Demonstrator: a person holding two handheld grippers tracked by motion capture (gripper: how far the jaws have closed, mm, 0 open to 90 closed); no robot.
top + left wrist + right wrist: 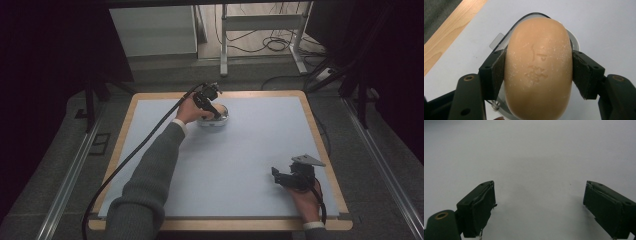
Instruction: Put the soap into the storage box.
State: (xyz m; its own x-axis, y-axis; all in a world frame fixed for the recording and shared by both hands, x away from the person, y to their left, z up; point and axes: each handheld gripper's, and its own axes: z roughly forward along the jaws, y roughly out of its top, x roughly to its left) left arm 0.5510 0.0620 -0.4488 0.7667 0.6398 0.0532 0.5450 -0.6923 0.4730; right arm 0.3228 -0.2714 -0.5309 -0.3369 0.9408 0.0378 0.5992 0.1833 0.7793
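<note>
The left gripper [537, 72] is clamped on a bar of soap [537, 67], held right above a clear dish [214, 121]. The right gripper [539, 207] rests wide open and holds nothing. The soap looks slick and rounded, so it could squirt out of the pads and miss the dish.

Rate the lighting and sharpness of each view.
High view: table evenly lit, surroundings dark, left gripper slightly soft. Left gripper view: soap sharp and well lit, its stamped marks readable, no glare. Right gripper view: dim and greyish, the right gripper jaws dark with soft shadows beneath them.
</note>
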